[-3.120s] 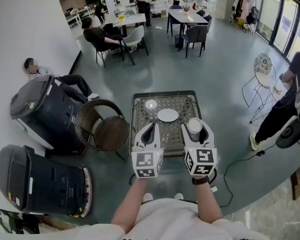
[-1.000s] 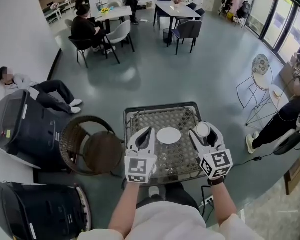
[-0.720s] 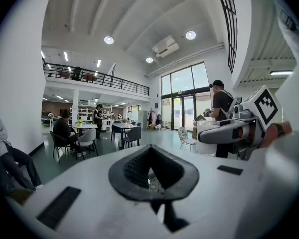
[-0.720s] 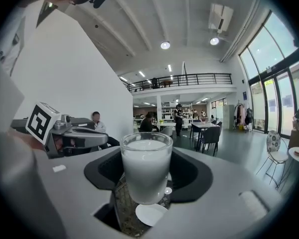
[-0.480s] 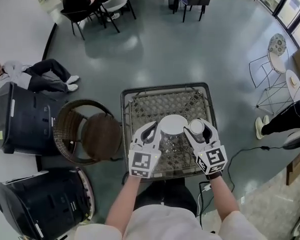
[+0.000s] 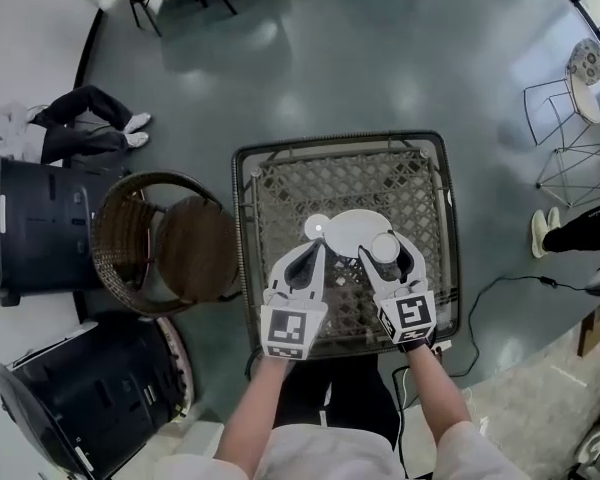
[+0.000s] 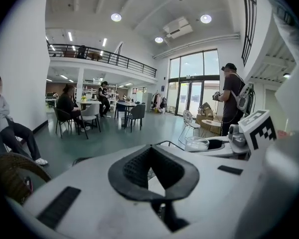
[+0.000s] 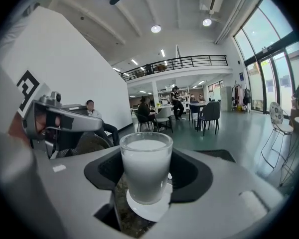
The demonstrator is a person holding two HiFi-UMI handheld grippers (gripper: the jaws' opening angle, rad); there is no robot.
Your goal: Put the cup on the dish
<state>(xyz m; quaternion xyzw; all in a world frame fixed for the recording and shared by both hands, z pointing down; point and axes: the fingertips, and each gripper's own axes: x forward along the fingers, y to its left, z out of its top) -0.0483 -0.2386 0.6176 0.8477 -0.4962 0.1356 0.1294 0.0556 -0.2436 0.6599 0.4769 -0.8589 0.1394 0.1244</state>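
Where we stand: at near edge of square dark-framed lattice-top table point(image 6: 330, 183), both tools held out over it.
R gripper point(image 6: 385, 254): we have its jaws clamped on a frosted, milky-white glass cup point(image 8: 145, 168), one pad on each side, cup upright.
Cup: over near-right part of round white dish point(image 6: 345, 230). In R gripper view the dish shows directly under cup base. Touching or just above, we can't tell.
L gripper point(image 6: 308, 256): jaws together at tips, nothing btwn them. It sits just beside R gripper, tips at dish's near-left edge.
Dish: approx. mid-table, a bit toward us.
Small white round piece point(image 6: 317, 227): at dish's left edge, touching or overlapping. What it is we can't tell.
Beside table: round brown wicker chair point(image 6: 165, 243) on left, close to table frame.
Floor: grey, glossy.
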